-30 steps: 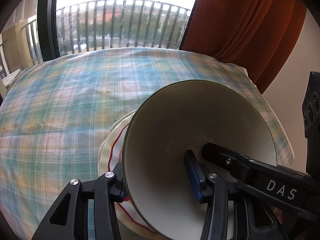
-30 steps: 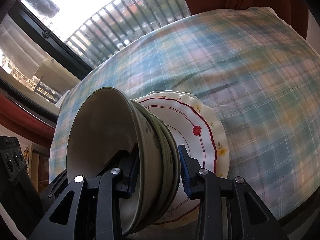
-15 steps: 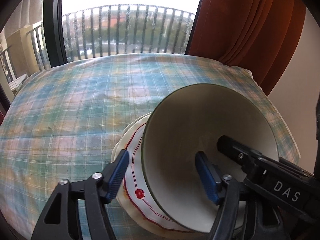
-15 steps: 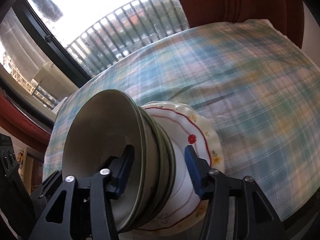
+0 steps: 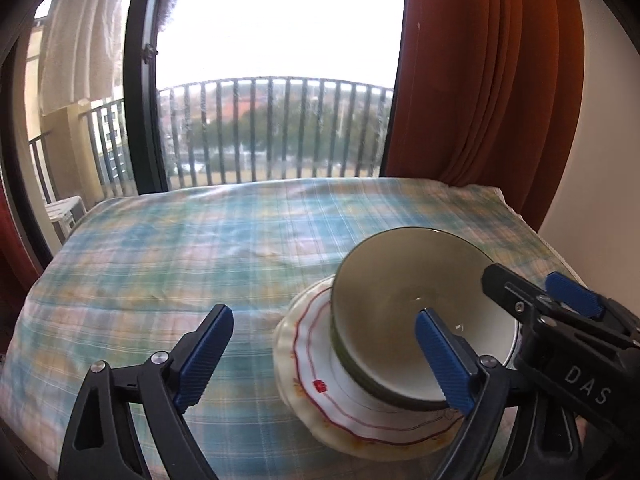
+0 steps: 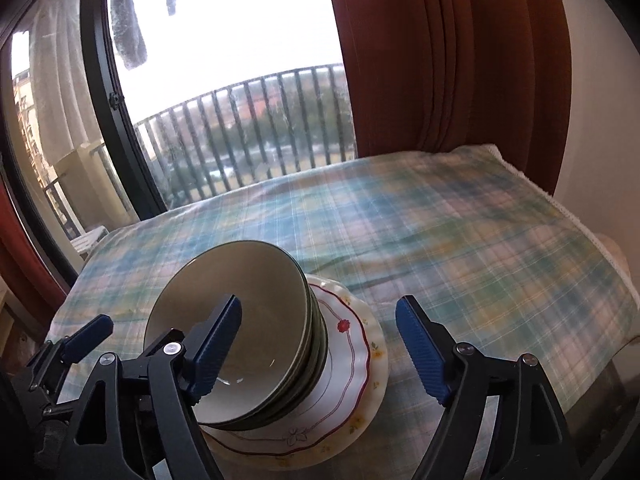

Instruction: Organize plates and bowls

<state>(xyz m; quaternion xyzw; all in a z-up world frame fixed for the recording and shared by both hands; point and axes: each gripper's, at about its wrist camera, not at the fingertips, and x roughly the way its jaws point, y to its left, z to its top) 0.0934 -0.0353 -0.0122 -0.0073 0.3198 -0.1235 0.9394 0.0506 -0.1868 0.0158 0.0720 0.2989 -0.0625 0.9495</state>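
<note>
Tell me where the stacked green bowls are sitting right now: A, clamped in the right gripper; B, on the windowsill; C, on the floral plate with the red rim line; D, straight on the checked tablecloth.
C: the stacked green bowls rest on the floral plate, and the right gripper and left gripper both stand open around them.

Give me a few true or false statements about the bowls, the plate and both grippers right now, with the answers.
1. The bowls sit nested on the plate. True.
2. The left gripper is clamped on a bowl rim. False: its jaws are wide open, gripping nothing.
3. The plate has a red line along its scalloped edge. True.
4. The right gripper is shut. False: it is open.
5. The stack rests on bare wood. False: it rests on a plaid tablecloth.
</note>
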